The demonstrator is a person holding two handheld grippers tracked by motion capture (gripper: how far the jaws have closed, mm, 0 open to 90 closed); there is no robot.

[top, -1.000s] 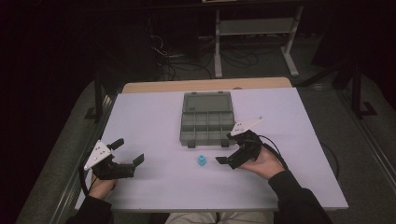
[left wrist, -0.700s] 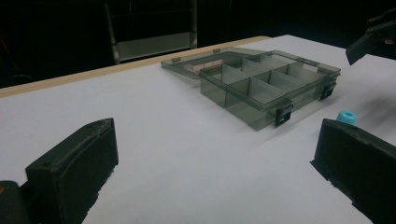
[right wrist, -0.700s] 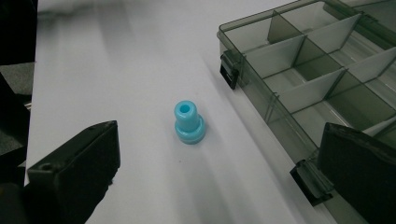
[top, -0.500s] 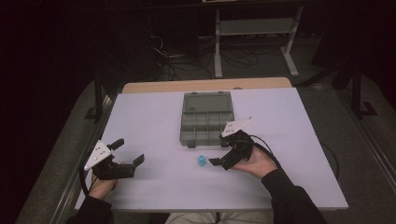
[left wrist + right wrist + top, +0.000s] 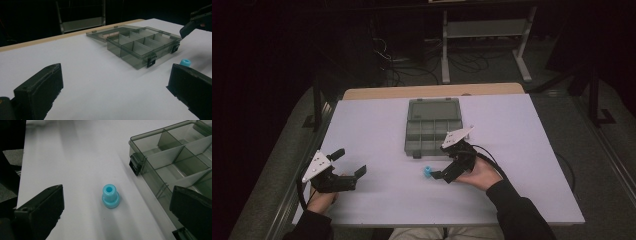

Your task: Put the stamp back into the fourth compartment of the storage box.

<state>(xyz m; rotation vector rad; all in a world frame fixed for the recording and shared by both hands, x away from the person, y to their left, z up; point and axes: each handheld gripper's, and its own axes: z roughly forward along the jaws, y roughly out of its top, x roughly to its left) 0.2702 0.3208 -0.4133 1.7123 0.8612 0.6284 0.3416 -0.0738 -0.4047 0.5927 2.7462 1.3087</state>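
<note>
White table (image 5: 377, 125), blue bushing (image 5: 110, 196) between right gripper's (image 5: 117, 212) spread jaws

A white table (image 5: 522, 150) seen from above, dark floor around it; a grey compartment box (image 5: 432, 131) lies open near the table's middle, its lid (image 5: 434, 107) folded flat on the far side; a small blue part (image 5: 427, 172) stands on the table just in front of the box; the right gripper (image 5: 443, 167), held in a person's right hand (image 5: 484, 175), points left at the blue part, jaws apart, close beside it; the left gripper (image 5: 349, 162) sits near the left front edge, jaws spread, well apart from the box; a cable (image 5: 492, 159) loops behind the right gripper.
</note>
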